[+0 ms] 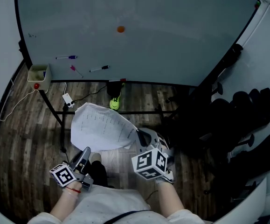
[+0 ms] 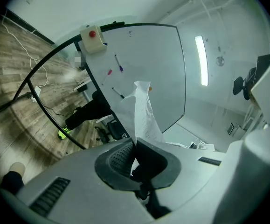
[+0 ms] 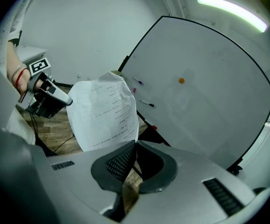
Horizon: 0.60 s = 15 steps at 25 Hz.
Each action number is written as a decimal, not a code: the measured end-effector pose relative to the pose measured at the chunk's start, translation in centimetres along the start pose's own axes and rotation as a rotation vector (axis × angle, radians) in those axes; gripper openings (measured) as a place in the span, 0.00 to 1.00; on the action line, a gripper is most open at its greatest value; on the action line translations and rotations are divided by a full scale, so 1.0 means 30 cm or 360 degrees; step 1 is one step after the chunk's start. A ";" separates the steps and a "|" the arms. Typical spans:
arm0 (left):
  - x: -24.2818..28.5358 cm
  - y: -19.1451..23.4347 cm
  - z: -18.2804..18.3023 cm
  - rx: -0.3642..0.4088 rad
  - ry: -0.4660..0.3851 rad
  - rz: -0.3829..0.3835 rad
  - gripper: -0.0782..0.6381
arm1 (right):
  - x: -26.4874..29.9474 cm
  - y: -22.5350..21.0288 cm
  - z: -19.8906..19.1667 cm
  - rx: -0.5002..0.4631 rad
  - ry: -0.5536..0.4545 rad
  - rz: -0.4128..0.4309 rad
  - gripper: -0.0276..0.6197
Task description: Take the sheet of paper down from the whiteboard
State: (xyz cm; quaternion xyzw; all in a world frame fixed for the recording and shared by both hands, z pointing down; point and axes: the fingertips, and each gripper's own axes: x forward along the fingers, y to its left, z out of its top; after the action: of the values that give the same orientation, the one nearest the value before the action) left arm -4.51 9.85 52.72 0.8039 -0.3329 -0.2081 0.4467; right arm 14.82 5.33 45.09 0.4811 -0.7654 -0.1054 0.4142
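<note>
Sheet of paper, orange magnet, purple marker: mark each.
sheet of paper [image 1: 102, 132], head view, middle of the printed face
orange magnet [image 1: 121, 29], head view, its centre
purple marker [image 1: 65, 57], head view, mid-barrel

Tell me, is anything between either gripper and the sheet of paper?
Nothing visible does: the left gripper and the right gripper are each shut on the sheet of paper, clear of the whiteboard.

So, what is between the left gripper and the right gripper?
The sheet of paper stretches between the left gripper and the right gripper, each shut on an edge of it. The head view shows this.
</note>
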 end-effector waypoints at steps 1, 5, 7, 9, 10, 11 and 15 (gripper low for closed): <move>-0.010 -0.002 -0.008 -0.0006 0.0001 -0.0002 0.13 | -0.007 0.010 -0.005 0.0008 0.0000 0.0005 0.08; -0.050 -0.009 -0.049 -0.0039 0.0023 0.0001 0.13 | -0.037 0.053 -0.025 0.0026 0.0004 0.0021 0.08; -0.070 -0.009 -0.071 -0.0063 0.0029 0.0009 0.13 | -0.051 0.074 -0.037 0.0030 0.0008 0.0031 0.08; -0.082 -0.026 -0.081 -0.0051 0.0029 -0.0006 0.13 | -0.066 0.092 -0.050 0.0035 0.0010 0.0043 0.08; -0.088 -0.036 -0.085 -0.0039 0.0031 -0.0016 0.13 | -0.074 0.099 -0.056 0.0037 0.0011 0.0049 0.08; -0.095 -0.041 -0.090 -0.0033 0.0034 -0.0021 0.13 | -0.080 0.106 -0.062 0.0038 0.0013 0.0056 0.08; -0.138 -0.030 -0.115 -0.0089 0.0038 0.0001 0.13 | -0.094 0.136 -0.072 0.0036 0.0018 0.0085 0.07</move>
State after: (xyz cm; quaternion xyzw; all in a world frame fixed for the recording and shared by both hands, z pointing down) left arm -4.87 15.18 53.88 0.7935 -0.3219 -0.2076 0.4730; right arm 14.32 10.28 47.25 0.4659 -0.7767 -0.0830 0.4156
